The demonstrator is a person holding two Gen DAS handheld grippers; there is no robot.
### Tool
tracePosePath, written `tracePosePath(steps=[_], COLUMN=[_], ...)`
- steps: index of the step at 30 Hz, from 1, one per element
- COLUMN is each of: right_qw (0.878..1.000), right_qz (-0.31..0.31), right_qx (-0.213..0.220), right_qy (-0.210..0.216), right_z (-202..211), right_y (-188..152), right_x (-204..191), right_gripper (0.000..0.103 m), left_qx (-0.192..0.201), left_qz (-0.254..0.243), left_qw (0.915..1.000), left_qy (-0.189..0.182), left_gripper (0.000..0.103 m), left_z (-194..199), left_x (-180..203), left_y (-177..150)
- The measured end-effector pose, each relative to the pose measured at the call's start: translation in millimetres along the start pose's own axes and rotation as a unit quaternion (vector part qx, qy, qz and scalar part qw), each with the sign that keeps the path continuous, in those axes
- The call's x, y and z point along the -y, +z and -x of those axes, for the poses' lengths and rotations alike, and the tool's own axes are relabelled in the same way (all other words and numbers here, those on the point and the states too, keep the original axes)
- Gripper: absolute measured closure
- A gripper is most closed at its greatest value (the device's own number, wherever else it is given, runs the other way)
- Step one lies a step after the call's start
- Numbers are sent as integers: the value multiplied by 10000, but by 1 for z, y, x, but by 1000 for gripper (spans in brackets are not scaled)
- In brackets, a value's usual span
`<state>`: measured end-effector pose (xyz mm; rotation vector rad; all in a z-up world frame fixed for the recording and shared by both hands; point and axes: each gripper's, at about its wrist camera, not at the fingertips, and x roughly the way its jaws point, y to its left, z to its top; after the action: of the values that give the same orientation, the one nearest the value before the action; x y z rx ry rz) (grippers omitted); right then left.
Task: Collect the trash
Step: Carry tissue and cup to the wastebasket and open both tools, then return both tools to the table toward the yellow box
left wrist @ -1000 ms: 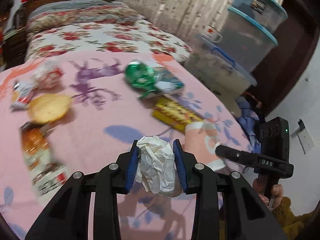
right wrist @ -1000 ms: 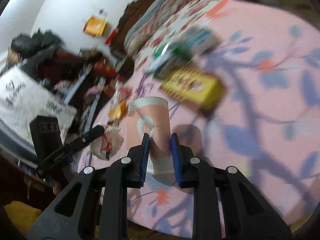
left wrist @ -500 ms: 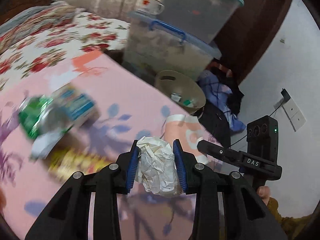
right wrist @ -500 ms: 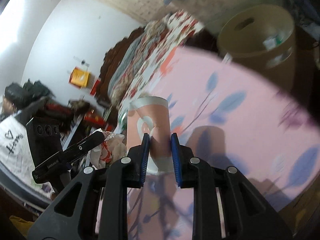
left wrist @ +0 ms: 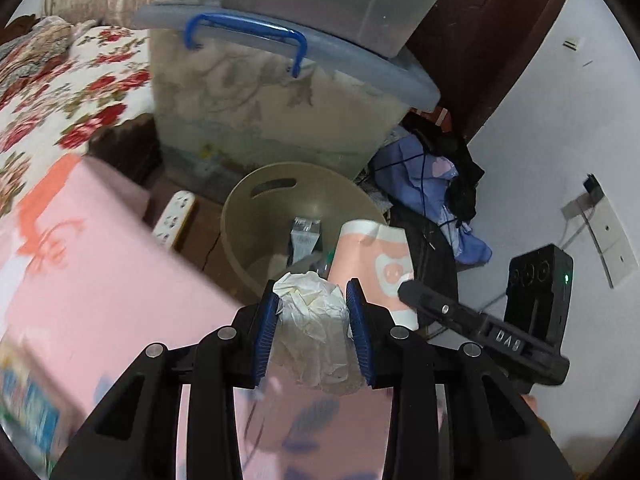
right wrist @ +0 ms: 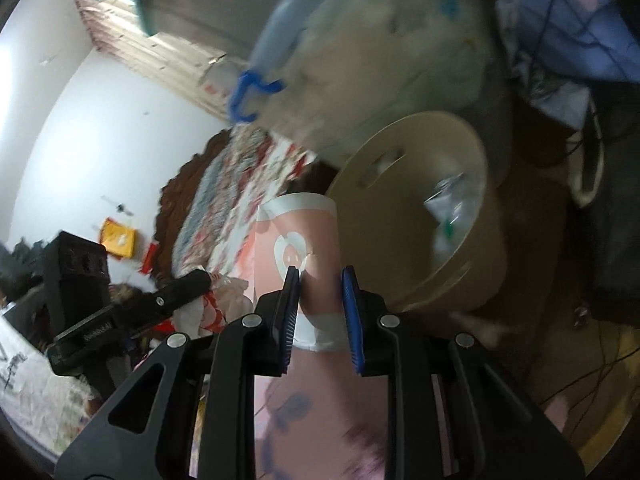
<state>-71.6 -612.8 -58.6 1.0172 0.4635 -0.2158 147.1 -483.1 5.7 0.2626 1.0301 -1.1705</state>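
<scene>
My left gripper (left wrist: 314,322) is shut on a crumpled white paper ball (left wrist: 312,320), held at the bed's edge just short of a round tan bin (left wrist: 256,216). The bin has some wrappers in it. My right gripper (right wrist: 320,300) is shut on the lower part of a pink paper cup (right wrist: 298,240) with a white heart mark. In the left wrist view that cup (left wrist: 376,256) hangs over the bin's right rim, and the right gripper's black body shows beside it. In the right wrist view the bin (right wrist: 440,280) stands just right of the cup, and the paper ball (right wrist: 224,300) shows at the left.
Stacked clear storage boxes with a blue handle (left wrist: 244,36) stand right behind the bin. A heap of blue and black clothes (left wrist: 432,184) lies on the floor to its right. A white power strip (left wrist: 174,216) lies left of the bin. The pink sheet (left wrist: 80,264) covers the bed.
Both grippers have swung right, off the littered pink bed towards the bin, which has come into full view. Each still holds the same item, the paper ball and the cup.
</scene>
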Motion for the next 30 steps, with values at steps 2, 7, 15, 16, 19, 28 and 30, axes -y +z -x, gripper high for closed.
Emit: tracePosePath(steps=[2,7,15,16,19,28,30], right_qw=[9999,9985,9988,9991,9993,9855,9775], right_qz=[19,152,254,260,368,893,1067], right_qx=[-13,-76,222,180,-68,-1356,-1707], right_qy=[-133,-529,-366,-287,-54,503,632], right_z=[-8,-32,-13,-12,-14,-66,-85], right_y=[7,19,1,-4,-24,-98,-121], right_x=[3,11,-3,-7,-21,-88,-111], right_gripper=[75,29,28,29,37,62,62], left_qx=[-39,-33,34,76,163,171,193], left_qz=[30,114,202,167,112,525,732], left_qw=[10000,9995,9997,9998,9998,9983,9971], left_qy=[47,308,135,88,-53,-175,43], left_gripper=[68,35,33,33,33,34,34], left_z=[-19,-56,-29,-19,17,125,143], left_x=[0,-5,-9,-7,-5,-38,-55], left_y=[14,39,17,8,-30,-194,-221])
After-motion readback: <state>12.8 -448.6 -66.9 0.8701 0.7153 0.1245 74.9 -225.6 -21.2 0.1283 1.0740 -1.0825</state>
